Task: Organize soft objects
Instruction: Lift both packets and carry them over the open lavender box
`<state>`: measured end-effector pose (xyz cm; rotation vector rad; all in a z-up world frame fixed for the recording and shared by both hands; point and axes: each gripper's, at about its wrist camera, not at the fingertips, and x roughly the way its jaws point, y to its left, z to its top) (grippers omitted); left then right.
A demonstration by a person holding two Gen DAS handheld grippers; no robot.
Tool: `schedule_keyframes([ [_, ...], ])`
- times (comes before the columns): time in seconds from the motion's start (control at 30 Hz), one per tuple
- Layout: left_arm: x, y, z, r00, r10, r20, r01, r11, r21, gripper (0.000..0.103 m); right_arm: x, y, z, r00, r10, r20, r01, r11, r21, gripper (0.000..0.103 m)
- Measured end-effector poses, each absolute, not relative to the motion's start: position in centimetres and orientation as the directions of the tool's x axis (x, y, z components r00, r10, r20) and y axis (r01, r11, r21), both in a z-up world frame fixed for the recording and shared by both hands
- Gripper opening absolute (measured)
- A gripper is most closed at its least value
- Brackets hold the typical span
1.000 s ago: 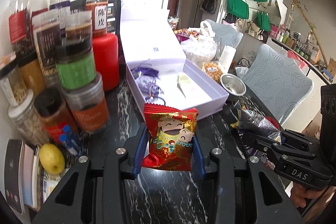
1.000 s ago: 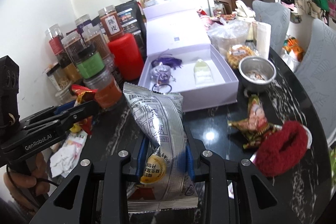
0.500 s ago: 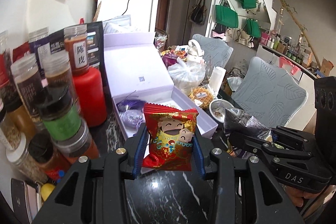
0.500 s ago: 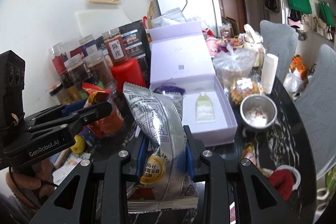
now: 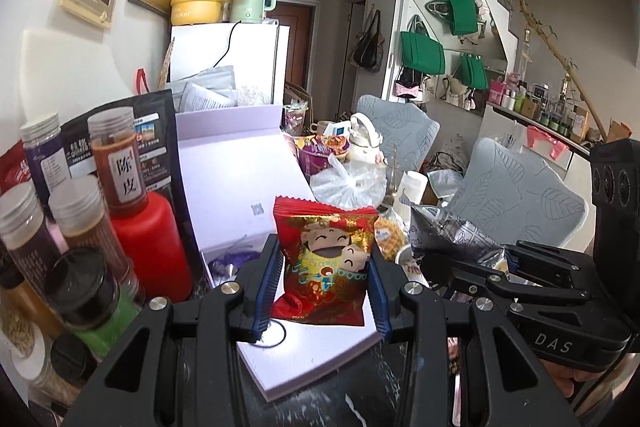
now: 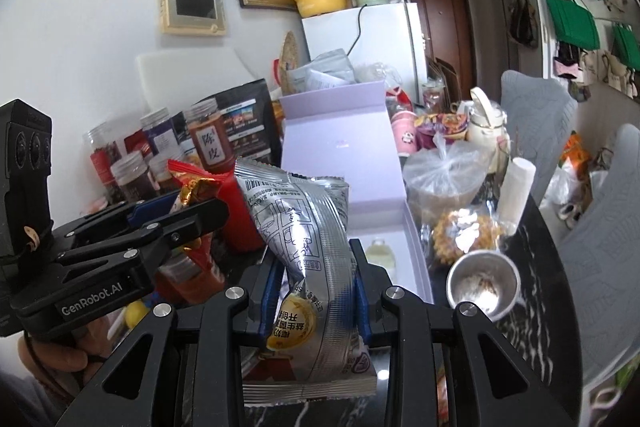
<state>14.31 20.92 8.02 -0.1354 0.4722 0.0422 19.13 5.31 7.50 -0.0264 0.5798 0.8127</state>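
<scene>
Two snack packets are held up, one per gripper: the left gripper (image 5: 325, 291) pinches a red cartoon-print packet (image 5: 326, 263), the right gripper (image 6: 314, 295) pinches a silver foil packet (image 6: 308, 247). Both hang over one open lilac gift box (image 6: 340, 151) on a black marble table (image 6: 536, 279), beside one steel bowl (image 6: 482, 285). Three green tote bags (image 5: 422, 53) hang on the wall.

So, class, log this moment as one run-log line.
left gripper: shut on red snack packet | right gripper: shut on silver snack packet | lilac box: open
</scene>
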Motion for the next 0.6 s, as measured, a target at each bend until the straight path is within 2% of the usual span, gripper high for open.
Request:
schedule_keyframes([
  [0.33, 18.0, 21.8, 9.7, 0.914, 0.013, -0.405, -0.066, 0.991, -0.117, 0.039, 23.1, 6.9, 9.4, 0.565, 0.692, -0.45, -0.695, 0.693, 0.193, 0.031],
  [0.6, 20.5, 23.4, 8.9, 0.908, 0.012, -0.418, -0.081, 0.986, -0.147, 0.039, 26.3, 8.3, 9.4, 0.562, 0.694, -0.451, -0.687, 0.695, 0.213, 0.031],
])
